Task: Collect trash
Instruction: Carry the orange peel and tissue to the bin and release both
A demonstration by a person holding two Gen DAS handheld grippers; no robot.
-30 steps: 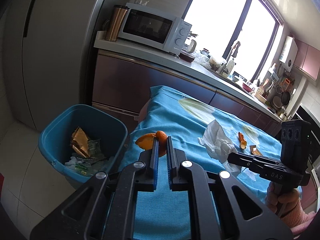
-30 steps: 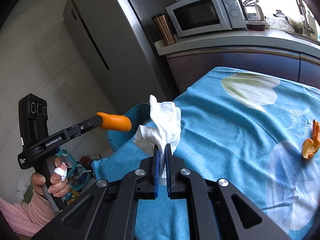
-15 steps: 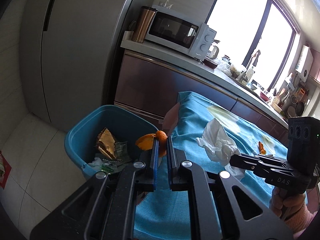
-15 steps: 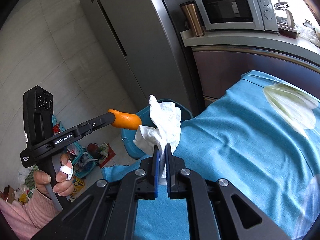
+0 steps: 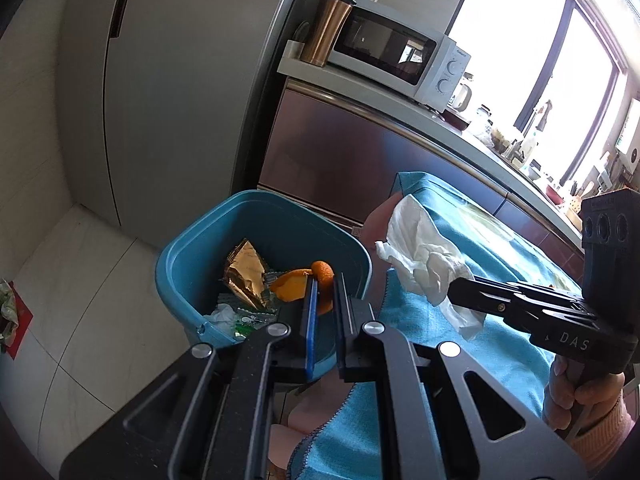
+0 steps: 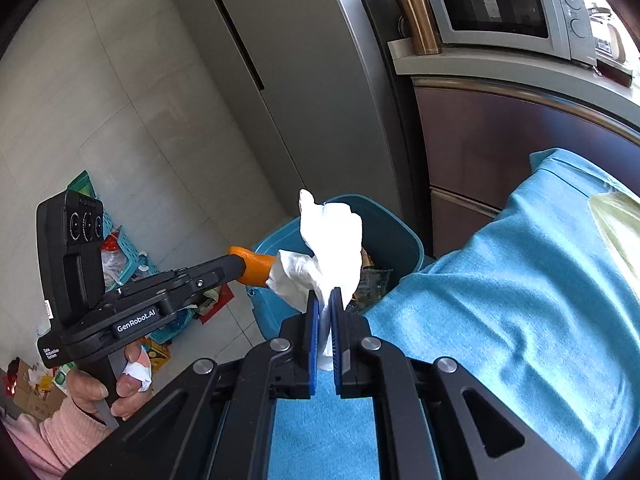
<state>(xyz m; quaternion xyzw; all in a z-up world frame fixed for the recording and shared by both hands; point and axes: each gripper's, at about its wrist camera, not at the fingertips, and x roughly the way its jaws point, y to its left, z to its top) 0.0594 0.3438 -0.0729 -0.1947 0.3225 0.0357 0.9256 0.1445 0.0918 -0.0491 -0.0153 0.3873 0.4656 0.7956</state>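
**Both grippers loaded, poised at the bin**

The left gripper (image 5: 324, 292) hangs over the open mouth of the blue bin (image 5: 176, 280), its fingers clamped on a piece of orange peel (image 5: 298, 288). Below the peel the bin already holds a crumpled gold wrapper (image 5: 244, 276) and some white and green scraps, which I can't make out clearly from here.

The right gripper (image 6: 325, 304) sits just beside it, over the edge of the desk, fingers pressed together on a crumpled white tissue (image 6: 328, 248) that stands up above the tips. In the right wrist view the tissue hides part of the bin's rim and the tip of the peel.

The desk wears a blue cloth (image 6: 500, 300) whose corner hangs down right next to the bin. Behind stands a tall grey fridge (image 5: 180, 80), and beside it a counter carrying a white microwave (image 5: 396, 56) and a copper tumbler (image 5: 328, 28). On the floor to the left lie a teal basket (image 6: 128, 248) and loose packaging.
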